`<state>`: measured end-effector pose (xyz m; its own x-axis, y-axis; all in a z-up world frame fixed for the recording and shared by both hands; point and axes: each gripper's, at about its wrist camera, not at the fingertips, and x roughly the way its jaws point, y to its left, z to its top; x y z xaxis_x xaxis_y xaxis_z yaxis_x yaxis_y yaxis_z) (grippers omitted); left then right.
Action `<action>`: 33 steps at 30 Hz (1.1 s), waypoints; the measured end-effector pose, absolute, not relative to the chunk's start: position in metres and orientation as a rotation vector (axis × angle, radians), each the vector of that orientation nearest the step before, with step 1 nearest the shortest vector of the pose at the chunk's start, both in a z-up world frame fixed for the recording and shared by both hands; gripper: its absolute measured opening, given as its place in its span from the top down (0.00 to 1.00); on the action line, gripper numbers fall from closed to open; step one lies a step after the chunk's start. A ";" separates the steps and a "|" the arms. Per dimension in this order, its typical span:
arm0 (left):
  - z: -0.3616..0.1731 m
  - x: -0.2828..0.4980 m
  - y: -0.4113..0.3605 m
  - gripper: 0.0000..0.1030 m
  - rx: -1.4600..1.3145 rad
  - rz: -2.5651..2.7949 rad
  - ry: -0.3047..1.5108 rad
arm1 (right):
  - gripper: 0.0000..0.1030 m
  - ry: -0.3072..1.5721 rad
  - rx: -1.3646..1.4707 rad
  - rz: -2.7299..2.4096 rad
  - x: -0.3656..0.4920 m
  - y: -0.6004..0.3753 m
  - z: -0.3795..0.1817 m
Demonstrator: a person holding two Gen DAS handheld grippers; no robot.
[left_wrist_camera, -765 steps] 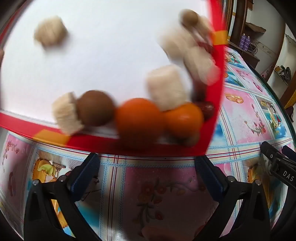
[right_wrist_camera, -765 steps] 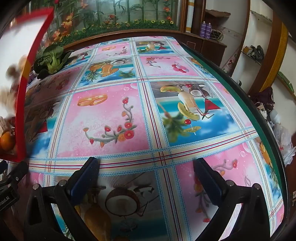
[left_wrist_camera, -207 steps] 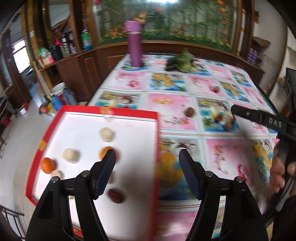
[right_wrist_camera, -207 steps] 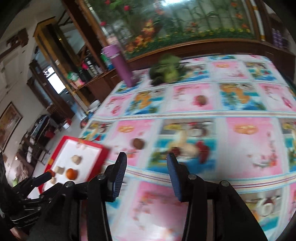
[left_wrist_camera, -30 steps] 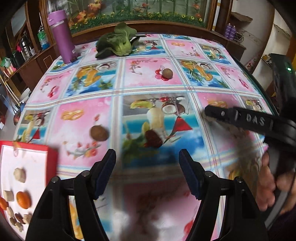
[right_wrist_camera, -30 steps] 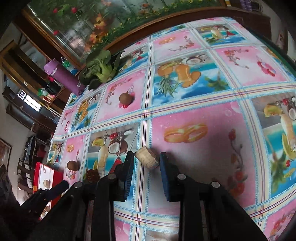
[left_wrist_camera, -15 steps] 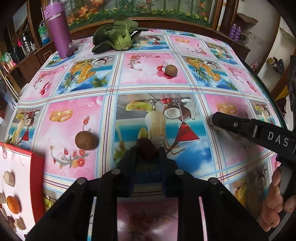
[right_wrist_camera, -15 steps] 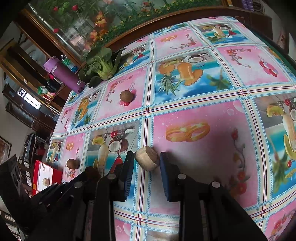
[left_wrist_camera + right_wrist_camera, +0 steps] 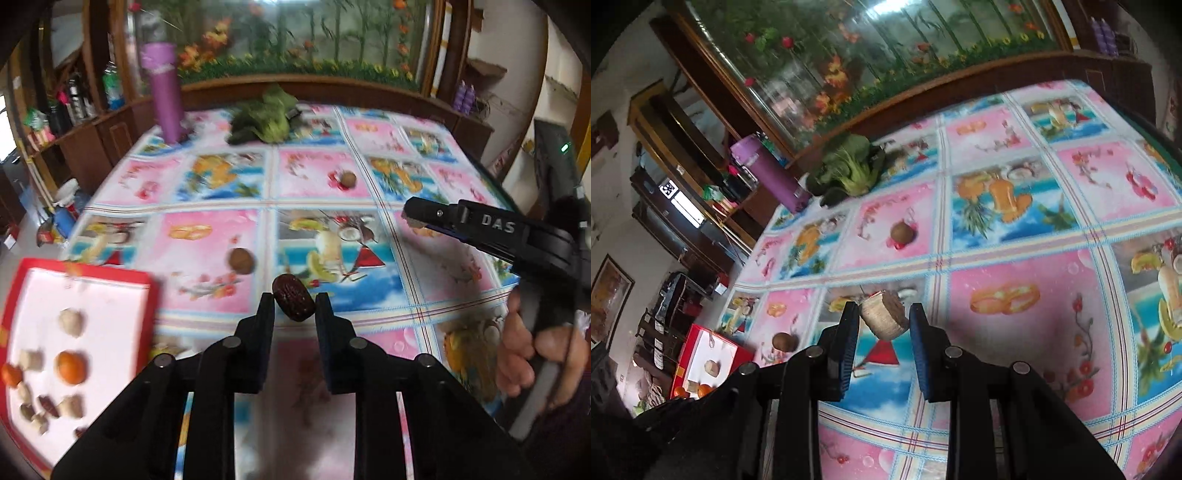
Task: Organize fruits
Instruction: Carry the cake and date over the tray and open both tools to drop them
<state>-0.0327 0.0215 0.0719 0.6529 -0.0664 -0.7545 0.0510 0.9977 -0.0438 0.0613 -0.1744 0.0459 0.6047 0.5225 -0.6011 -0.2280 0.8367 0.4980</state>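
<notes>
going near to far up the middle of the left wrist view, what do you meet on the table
left hand-held gripper shut on a dark red date → brown round fruit → smaller brown round fruit → leafy green vegetable → purple bottle at the table's far edge

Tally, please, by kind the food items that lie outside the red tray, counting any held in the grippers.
Brown round fruits, loose on the tablecloth: 2
Dark red date, in the left gripper: 1
Beige chunk, in the right gripper: 1
Leafy green vegetable, at the far end: 1
Total: 5
</notes>
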 end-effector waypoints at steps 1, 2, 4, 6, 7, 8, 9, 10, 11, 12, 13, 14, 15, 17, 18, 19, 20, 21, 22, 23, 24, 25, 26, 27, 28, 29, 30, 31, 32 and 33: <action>0.078 -0.042 0.028 0.77 -0.025 -0.055 0.836 | 0.74 0.790 0.391 0.452 0.059 -0.173 0.049; 0.084 -0.052 0.036 0.77 -0.024 -0.033 0.814 | 0.74 0.772 0.384 0.453 0.057 -0.172 0.051; 0.091 -0.066 0.048 0.77 -0.018 0.012 0.786 | 0.74 0.736 0.360 0.454 0.054 -0.169 0.055; 0.096 -0.081 0.065 0.77 -0.025 0.056 0.762 | 0.74 0.710 0.341 0.461 0.050 -0.165 0.058; 0.097 -0.088 0.073 0.77 -0.028 0.080 0.756 | 0.74 0.698 0.329 0.469 0.048 -0.161 0.059; 0.097 -0.092 0.079 0.77 -0.029 0.096 0.755 | 0.74 0.694 0.312 0.476 0.047 -0.157 0.059; 0.097 -0.098 0.087 0.77 -0.031 0.116 0.756 | 0.74 0.695 0.294 0.482 0.046 -0.151 0.058; 0.097 -0.103 0.095 0.77 -0.036 0.128 0.756 | 0.74 0.701 0.277 0.490 0.044 -0.144 0.057; 0.096 -0.107 0.103 0.77 -0.041 0.141 0.756 | 0.74 0.721 0.272 0.512 0.042 -0.136 0.055; 0.096 -0.113 0.113 0.76 -0.046 0.161 0.756 | 0.74 0.744 0.279 0.536 0.041 -0.131 0.052; 0.096 -0.117 0.122 0.76 -0.047 0.181 0.758 | 0.74 0.782 0.299 0.574 0.040 -0.122 0.050; 0.095 -0.122 0.130 0.76 -0.050 0.200 0.759 | 0.74 0.818 0.314 0.613 0.037 -0.110 0.048; 0.095 -0.128 0.143 0.76 -0.064 0.221 0.758 | 0.74 0.837 0.312 0.638 0.035 -0.101 0.048; 0.094 -0.137 0.165 0.76 -0.086 0.257 0.754 | 0.74 0.859 0.292 0.705 0.025 -0.071 0.053; 0.094 -0.141 0.174 0.76 -0.092 0.275 0.752 | 0.74 0.871 0.285 0.752 0.019 -0.052 0.057; 0.093 -0.144 0.181 0.76 -0.097 0.287 0.753 | 0.74 0.879 0.281 0.794 0.015 -0.035 0.061; 0.092 -0.147 0.192 0.76 -0.108 0.304 0.756 | 0.74 0.883 0.275 0.828 0.011 -0.020 0.065; 0.091 -0.148 0.200 0.76 -0.120 0.315 0.757 | 0.74 0.886 0.264 0.851 0.008 -0.006 0.068; 0.091 -0.150 0.207 0.76 -0.129 0.324 0.756 | 0.74 0.892 0.238 0.886 0.005 0.016 0.072; 0.091 -0.151 0.213 0.76 -0.134 0.332 0.755 | 0.74 0.896 0.223 0.905 0.002 0.029 0.072; 0.092 -0.148 0.220 0.76 -0.137 0.336 0.755 | 0.74 0.903 0.201 0.929 -0.001 0.049 0.073; 0.092 -0.144 0.225 0.76 -0.140 0.334 0.759 | 0.74 0.908 0.192 0.941 -0.002 0.061 0.073; 0.093 -0.140 0.229 0.76 -0.141 0.335 0.764 | 0.74 0.912 0.188 0.947 -0.002 0.073 0.071; 0.093 -0.132 0.234 0.76 -0.132 0.333 0.772 | 0.74 0.913 0.183 0.945 -0.002 0.083 0.069; 0.092 -0.123 0.237 0.76 -0.124 0.331 0.781 | 0.74 0.915 0.168 0.932 0.000 0.093 0.066; 0.089 -0.114 0.242 0.76 -0.129 0.334 0.799 | 0.74 0.919 0.148 0.913 0.000 0.100 0.061; 0.086 -0.107 0.247 0.76 -0.150 0.331 0.817 | 0.74 0.934 0.124 0.882 0.003 0.109 0.053; 0.083 -0.099 0.251 0.76 -0.170 0.314 0.832 | 0.74 0.956 0.122 0.870 0.005 0.113 0.047; 0.078 -0.090 0.253 0.76 -0.173 0.313 0.851 | 0.74 0.985 0.133 0.869 0.008 0.114 0.040; 0.074 -0.084 0.255 0.76 -0.175 0.332 0.868 | 0.74 1.007 0.144 0.868 0.011 0.114 0.032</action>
